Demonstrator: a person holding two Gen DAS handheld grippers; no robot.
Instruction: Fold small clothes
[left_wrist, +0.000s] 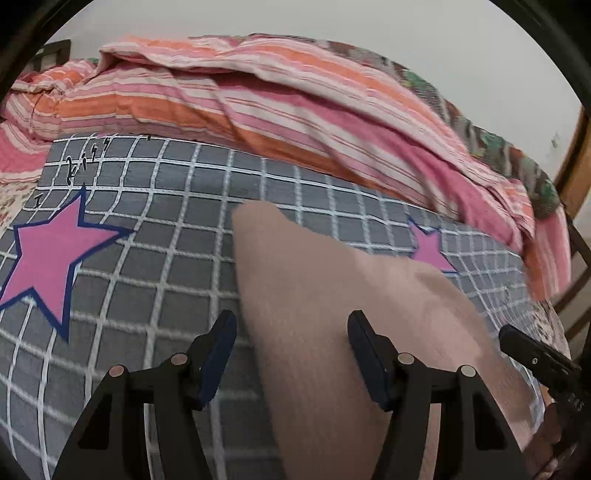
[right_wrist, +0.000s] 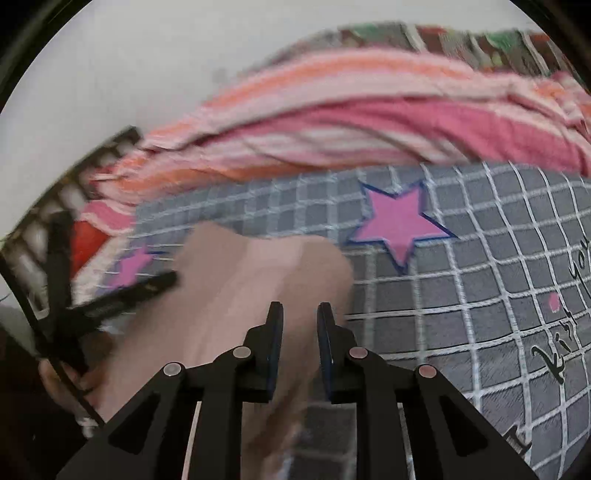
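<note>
A tan ribbed garment lies on the grey checked bedsheet with pink stars. My left gripper is open, its jaws wide apart on either side of the cloth's near part. In the right wrist view the same tan garment lies ahead, blurred. My right gripper is part open with a narrow gap, just above the cloth's right edge, holding nothing. The right gripper's finger shows at the right edge of the left wrist view. The left gripper's finger shows at the left of the right wrist view.
A rumpled pink and orange striped quilt is piled along the far side of the bed against a pale wall. A wooden bed frame stands at the right. A dark slatted headboard is at the left of the right wrist view.
</note>
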